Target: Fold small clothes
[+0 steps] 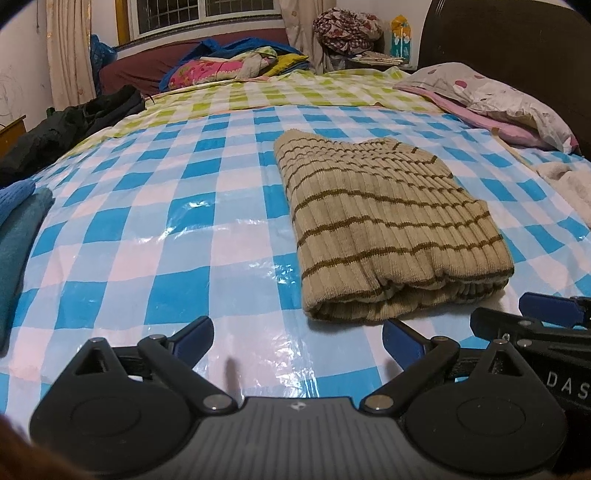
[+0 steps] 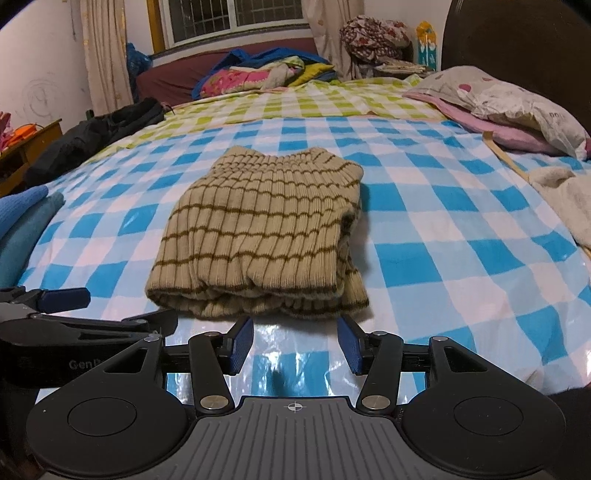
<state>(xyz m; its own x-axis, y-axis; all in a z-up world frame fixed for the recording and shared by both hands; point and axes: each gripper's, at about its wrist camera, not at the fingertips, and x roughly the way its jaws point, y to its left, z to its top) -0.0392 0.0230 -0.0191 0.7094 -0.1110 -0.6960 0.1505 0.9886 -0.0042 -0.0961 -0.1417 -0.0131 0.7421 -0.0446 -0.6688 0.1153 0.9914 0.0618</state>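
- Folded beige ribbed knit garment with thin brown stripes point(image 2: 258, 236) lying flat on a glossy blue-and-white checked plastic sheet point(image 2: 443, 236), rolled fold edge toward the cameras.
- Right gripper point(image 2: 295, 347) just short of that fold edge, blue pads well apart, nothing between them, not touching the knit.
- Left gripper point(image 1: 298, 338) near the garment's near left corner, jaws spread wide and empty, over bare sheet.
- Behind the garment, a green-and-white checked sheet point(image 2: 295, 99) covering the far part of the bed.
- Right of the garment, a pale spotted pillow on a pink layer point(image 2: 509, 107) against a dark wooden headboard point(image 2: 517, 44); nearer, a cream-white cloth point(image 2: 565, 195) at the sheet's edge.
- Left of the garment, folded blue and teal cloths point(image 2: 26, 218) at the frame edge, and a dark black garment point(image 2: 92, 136) farther back.
- Far behind the garment, a maroon sofa with a heap of bright bedding point(image 2: 258, 74), a barred window point(image 2: 229, 18), cream curtains point(image 2: 103, 51), a floral bundle point(image 2: 373, 33).
- Low wooden furniture point(image 2: 33, 144) at far left beside a scribbled white wall.
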